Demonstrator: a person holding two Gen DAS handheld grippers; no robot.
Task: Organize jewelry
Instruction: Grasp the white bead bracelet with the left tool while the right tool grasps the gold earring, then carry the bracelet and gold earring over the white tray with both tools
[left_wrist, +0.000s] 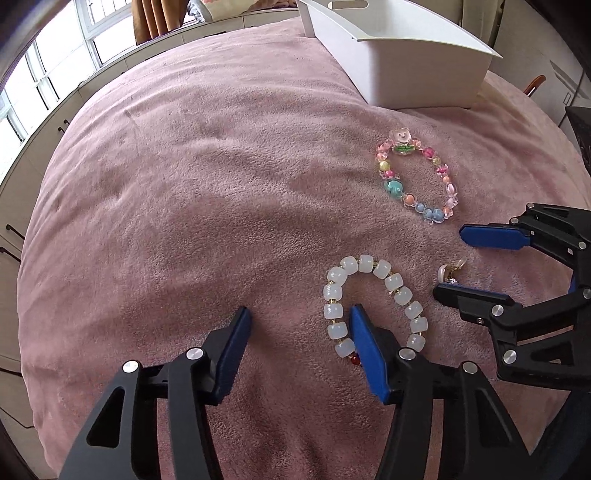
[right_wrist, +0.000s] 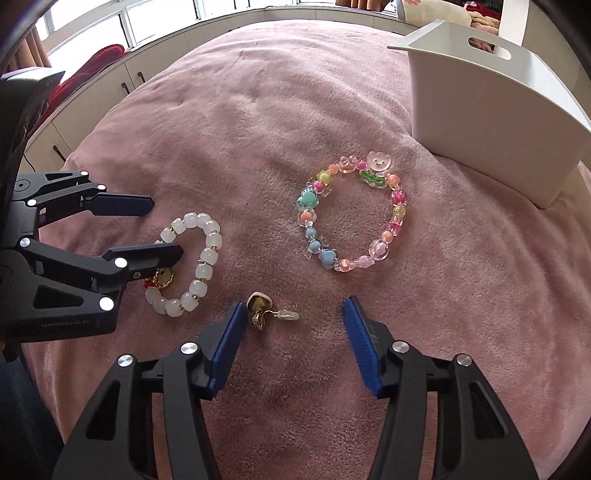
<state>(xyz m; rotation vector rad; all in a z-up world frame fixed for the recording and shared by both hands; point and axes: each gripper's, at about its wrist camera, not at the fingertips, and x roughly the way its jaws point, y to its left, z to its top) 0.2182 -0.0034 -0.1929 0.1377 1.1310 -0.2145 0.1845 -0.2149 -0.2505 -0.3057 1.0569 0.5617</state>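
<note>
As both grippers hovered open near the white bin (right_wrist: 491, 122), the left gripper (left_wrist: 299, 314) straddled the light, floppy white bead bracelet (left_wrist: 373, 302), best pinched across one strand; the right gripper (right_wrist: 293, 314) flanked a small earring (right_wrist: 264, 310).

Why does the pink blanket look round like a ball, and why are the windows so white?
Left wrist view: the fisheye lens bends the flat pink blanket into a dome, and daylight washes the windows out to white. Right wrist view: the same bulge, black picture corners, soft light with faint shadows, and the colorful bracelet and white bracelet stay sharp.
</note>
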